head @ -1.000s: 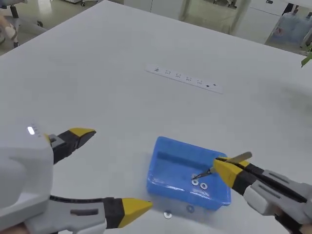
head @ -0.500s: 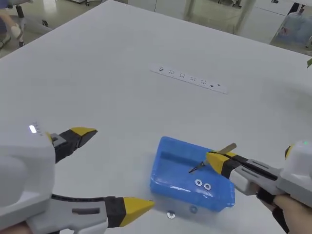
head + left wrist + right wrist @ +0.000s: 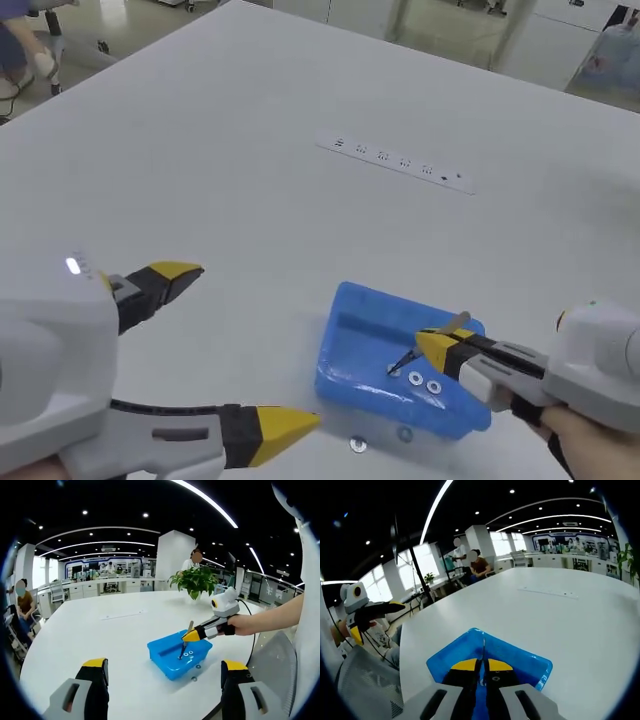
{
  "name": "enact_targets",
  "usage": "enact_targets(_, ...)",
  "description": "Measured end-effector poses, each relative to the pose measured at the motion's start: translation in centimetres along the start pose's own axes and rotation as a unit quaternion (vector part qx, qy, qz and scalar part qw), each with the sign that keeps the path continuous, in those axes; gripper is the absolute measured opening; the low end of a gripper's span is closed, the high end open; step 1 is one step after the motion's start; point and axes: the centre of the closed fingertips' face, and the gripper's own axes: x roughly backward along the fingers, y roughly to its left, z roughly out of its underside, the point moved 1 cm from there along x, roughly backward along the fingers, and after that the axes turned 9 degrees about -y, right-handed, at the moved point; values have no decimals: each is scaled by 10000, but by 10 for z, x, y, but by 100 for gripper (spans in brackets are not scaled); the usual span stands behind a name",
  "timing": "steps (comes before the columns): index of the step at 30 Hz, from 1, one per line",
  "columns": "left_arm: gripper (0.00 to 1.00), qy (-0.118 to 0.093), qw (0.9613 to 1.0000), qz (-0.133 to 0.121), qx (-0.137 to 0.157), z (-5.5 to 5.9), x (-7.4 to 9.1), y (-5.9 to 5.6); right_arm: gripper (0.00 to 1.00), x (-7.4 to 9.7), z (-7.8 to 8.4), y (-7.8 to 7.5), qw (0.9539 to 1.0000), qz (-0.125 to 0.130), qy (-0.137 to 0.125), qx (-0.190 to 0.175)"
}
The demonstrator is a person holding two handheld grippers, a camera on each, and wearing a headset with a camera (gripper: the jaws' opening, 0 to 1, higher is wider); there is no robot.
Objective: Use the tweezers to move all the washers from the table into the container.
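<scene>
A blue container point(image 3: 352, 340) stands on the white table point(image 3: 250, 180), with two washers point(image 3: 424, 382) lying inside it. Two more washers point(image 3: 358, 444) lie on the table just in front of its near wall. My right gripper point(image 3: 440, 350) is shut on the tweezers point(image 3: 408, 360), whose tip points down into the container beside the washers. In the right gripper view the tweezers point(image 3: 483, 652) stick out from the closed right gripper point(image 3: 480, 666) over the container point(image 3: 445, 657). My left gripper point(image 3: 245, 348) is wide open to the left of the container, holding nothing.
A flush socket strip point(image 3: 397, 162) runs across the table further back. In the left gripper view a potted plant point(image 3: 195, 580) stands at the far table edge, with people behind it. The near table edge is close behind the loose washers.
The right gripper lifted the tweezers' tip a little, then lowered it back into the container. The two washers inside and the left gripper stayed put.
</scene>
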Motion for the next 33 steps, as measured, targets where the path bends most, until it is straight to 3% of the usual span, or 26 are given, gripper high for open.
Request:
enact_targets(6,95,-2,10000,26,-4,-1,-2,-1,2,2,-3,2,10000,22,-39,44)
enact_targets(11,95,-7,10000,40,-8,-1,-2,-2,2,11,-17,10,9995,16,-307,33)
enact_targets(17,95,9,10000,57,-1,0,-2,-3,2,32,-32,31,9977,-28,-674,-110)
enact_targets(26,95,5,9999,110,-25,0,-3,-6,2,62,-34,46,9954,105,-904,-286)
enact_targets(33,95,9,9999,133,-24,2,-4,-8,2,69,-21,57,9954,138,-901,-294)
